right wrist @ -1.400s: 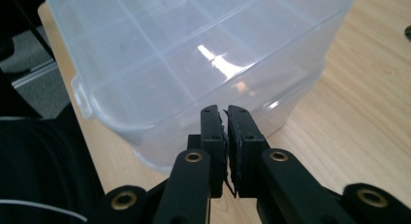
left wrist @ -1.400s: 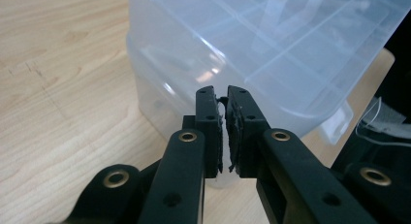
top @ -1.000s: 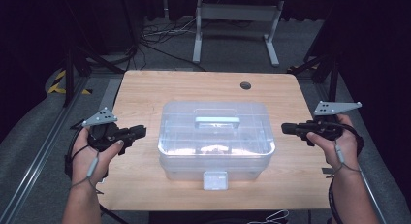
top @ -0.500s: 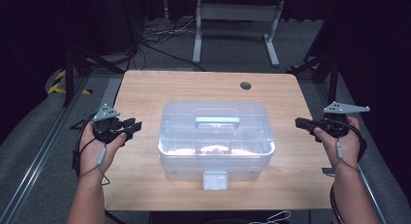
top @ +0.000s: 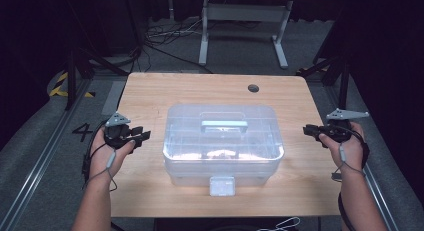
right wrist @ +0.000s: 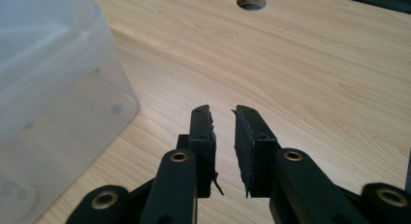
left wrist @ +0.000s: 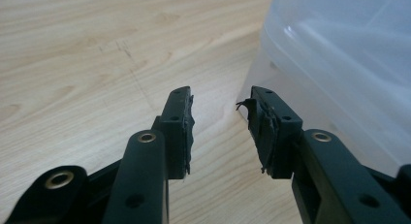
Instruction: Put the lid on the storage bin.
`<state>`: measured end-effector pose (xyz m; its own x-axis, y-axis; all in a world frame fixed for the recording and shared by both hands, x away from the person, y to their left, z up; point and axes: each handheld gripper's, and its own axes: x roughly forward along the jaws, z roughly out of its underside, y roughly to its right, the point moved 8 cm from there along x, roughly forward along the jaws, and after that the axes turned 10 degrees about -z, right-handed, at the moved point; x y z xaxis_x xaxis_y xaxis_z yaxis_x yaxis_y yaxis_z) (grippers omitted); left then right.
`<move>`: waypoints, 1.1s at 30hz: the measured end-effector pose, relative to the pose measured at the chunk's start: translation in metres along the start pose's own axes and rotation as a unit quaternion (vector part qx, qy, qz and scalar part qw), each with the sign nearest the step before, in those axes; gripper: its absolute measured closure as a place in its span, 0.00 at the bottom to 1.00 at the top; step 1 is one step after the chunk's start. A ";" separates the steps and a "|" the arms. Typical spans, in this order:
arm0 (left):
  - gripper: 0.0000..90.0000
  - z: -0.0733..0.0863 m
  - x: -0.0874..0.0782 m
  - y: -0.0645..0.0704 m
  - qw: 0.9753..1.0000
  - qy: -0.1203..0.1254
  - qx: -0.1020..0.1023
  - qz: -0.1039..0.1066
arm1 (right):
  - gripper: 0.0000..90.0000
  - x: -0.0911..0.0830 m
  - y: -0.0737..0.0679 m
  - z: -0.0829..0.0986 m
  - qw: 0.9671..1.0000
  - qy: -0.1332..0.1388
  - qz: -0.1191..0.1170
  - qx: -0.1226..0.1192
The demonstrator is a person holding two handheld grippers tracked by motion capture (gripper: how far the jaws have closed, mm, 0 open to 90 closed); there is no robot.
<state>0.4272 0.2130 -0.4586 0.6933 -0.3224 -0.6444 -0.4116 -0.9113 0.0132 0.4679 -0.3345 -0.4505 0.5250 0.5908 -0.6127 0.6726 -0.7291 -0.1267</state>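
A clear plastic storage box [top: 223, 141] with a lid, a top handle [top: 224, 125] and a front latch [top: 222, 185] stands in the middle of the wooden table [top: 150, 96]. My left gripper [top: 144, 135] hovers at the box's left side, pointing toward it, apart from it. In the left gripper view the left gripper [left wrist: 220, 122] is open and holds nothing, with the box's wall [left wrist: 339, 54] to the right. My right gripper [top: 306, 129] sits near the table's right edge, off the box. In the right gripper view the right gripper [right wrist: 223, 136] stands narrowly open and holds nothing, beside the box [right wrist: 48, 78].
A round cable hole [top: 253, 87] lies at the table's back right, also seen as the hole [right wrist: 251, 1] in the right gripper view. Bare wood runs on both sides of the box. Metal stands and cables sit on the floor behind the table.
My right gripper has drawn away from the box's right side toward the table edge. My left gripper has pulled back slightly to the left and turned in the hand.
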 end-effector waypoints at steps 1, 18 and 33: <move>0.67 0.002 0.003 0.002 1.000 -0.003 0.003 0.004 | 0.83 0.002 0.000 0.001 1.000 -0.002 0.000 -0.002; 0.63 0.031 0.029 0.006 0.999 -0.040 0.033 0.011 | 0.73 0.031 0.015 0.037 1.000 -0.024 -0.016 -0.001; 0.55 0.054 0.046 0.011 0.997 -0.055 0.060 0.006 | 0.59 0.051 0.012 0.063 1.000 -0.006 -0.025 0.015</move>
<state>0.4225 0.2017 -0.5290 0.6216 -0.2979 -0.7245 -0.4928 -0.8676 -0.0661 0.4699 -0.3352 -0.5321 0.4838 0.6230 -0.6147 0.6820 -0.7085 -0.1813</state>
